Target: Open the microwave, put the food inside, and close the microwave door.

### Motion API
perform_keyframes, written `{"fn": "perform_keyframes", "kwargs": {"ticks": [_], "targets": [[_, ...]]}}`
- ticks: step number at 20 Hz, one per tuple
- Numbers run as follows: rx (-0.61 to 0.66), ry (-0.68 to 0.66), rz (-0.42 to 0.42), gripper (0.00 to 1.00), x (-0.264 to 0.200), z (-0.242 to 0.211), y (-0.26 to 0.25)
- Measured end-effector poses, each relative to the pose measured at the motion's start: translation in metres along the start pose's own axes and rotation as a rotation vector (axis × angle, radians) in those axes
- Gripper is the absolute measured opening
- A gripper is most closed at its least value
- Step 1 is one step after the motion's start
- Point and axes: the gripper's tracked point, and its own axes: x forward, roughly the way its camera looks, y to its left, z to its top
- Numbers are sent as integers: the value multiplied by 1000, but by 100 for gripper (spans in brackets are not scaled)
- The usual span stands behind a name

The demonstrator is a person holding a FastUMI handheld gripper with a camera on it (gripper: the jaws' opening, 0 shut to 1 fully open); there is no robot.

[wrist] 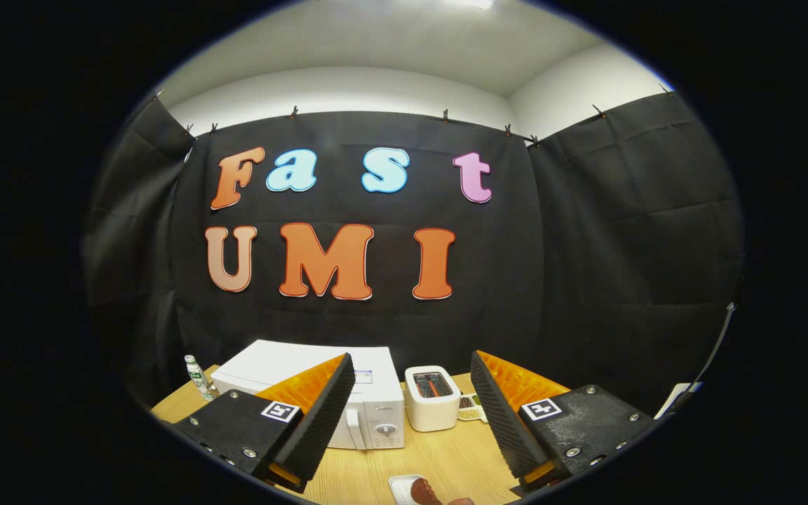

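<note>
Right now my gripper (409, 414) hangs above the near side of the tabletop (439, 456) with its fingers spread wide and nothing between them. The microwave (327, 400) stands ahead, its door closed, partly masked by my left finger; its handle (355, 428) and dial sit on the end nearest the toaster (432, 407), which stands just right of the microwave. The food (423, 491), a brownish piece on a small white plate (400, 485), lies well in front of the microwave, below and between my fingers.

I judge the main risk to be the handle: a hook from this angle could slip off or drag the light microwave across the tabletop, or nudge the toaster. The plate could also be knocked as I move.

The plate is cut off, so I cannot tell what the food is. A bottle (197, 379) left of the microwave and a small dish (470, 408) beyond the toaster are too small to make out.
</note>
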Motion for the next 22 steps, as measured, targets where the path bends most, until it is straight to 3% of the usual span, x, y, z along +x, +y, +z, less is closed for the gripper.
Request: {"fn": "perform_keyframes", "kwargs": {"ticks": [11, 22], "targets": [[-14, 63, 52, 99, 23, -46, 23], [-33, 204, 155, 99, 78, -167, 75]]}}
